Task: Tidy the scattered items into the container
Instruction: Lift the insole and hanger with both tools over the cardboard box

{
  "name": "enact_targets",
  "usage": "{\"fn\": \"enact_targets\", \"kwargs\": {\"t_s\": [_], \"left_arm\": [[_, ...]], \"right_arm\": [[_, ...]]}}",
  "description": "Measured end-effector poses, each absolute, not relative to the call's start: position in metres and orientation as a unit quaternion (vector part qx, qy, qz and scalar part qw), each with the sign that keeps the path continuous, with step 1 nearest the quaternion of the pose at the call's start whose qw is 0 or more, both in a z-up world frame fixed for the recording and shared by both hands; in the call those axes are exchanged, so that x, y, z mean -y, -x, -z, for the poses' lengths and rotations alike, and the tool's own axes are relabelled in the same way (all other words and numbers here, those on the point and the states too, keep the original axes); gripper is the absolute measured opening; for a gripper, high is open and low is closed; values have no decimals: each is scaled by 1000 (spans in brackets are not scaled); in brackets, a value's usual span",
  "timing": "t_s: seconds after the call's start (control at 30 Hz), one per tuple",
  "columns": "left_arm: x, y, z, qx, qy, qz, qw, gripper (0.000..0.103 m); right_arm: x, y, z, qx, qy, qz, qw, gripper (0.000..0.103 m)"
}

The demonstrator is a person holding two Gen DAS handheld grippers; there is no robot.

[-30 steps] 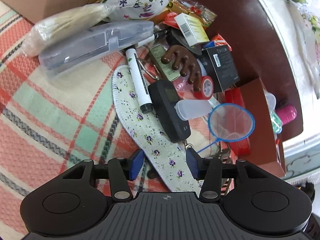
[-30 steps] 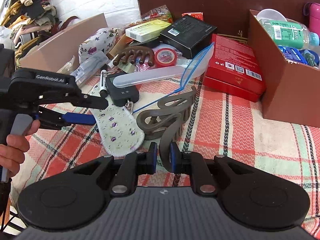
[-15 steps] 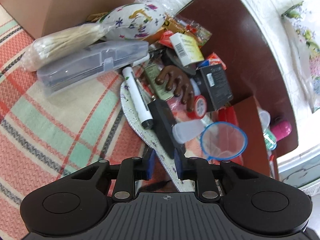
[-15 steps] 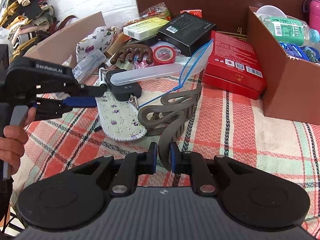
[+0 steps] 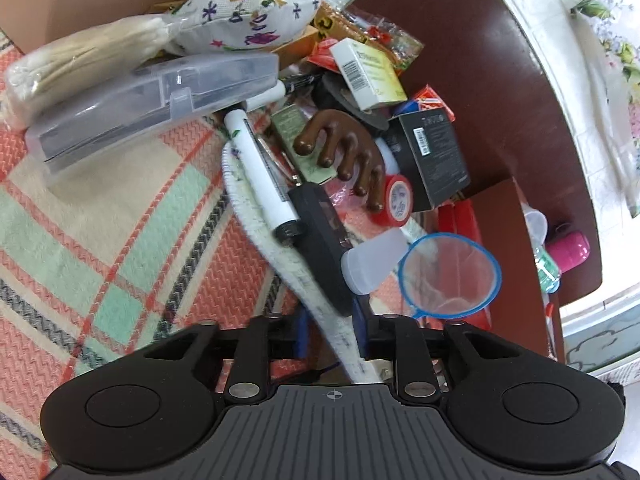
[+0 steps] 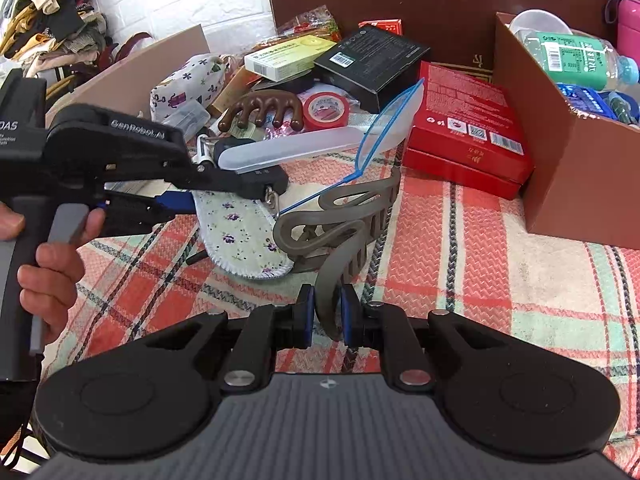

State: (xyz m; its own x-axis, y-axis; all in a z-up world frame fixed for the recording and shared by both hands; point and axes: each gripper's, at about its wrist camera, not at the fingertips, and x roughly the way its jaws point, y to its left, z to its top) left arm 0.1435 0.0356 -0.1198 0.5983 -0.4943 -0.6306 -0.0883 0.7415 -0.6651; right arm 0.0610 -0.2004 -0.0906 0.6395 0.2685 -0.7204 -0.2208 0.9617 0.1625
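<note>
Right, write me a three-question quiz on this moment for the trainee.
1. True or false: the right gripper is shut on the grey claw clip.
2. What lies between the left gripper's fingers? A: floral insole. B: red tape roll. C: white marker.
3. Fill in: the green bottle lies inside the brown cardboard ____.

Key: 1 true; 2 A; 3 box.
</note>
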Motion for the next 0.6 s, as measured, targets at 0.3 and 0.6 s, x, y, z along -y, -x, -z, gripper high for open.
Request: {"fn": "enact_targets", "kwargs": {"t_s": [0.3, 0.6], "left_arm": [[-44, -130, 114, -435, 312, 129, 834, 27], [-59, -108, 96, -440, 261, 139, 848, 1]], "right_arm": [[205, -78, 93, -401, -57, -117, 907, 21], [209, -61, 85, -392, -32, -120, 911, 12]]}}
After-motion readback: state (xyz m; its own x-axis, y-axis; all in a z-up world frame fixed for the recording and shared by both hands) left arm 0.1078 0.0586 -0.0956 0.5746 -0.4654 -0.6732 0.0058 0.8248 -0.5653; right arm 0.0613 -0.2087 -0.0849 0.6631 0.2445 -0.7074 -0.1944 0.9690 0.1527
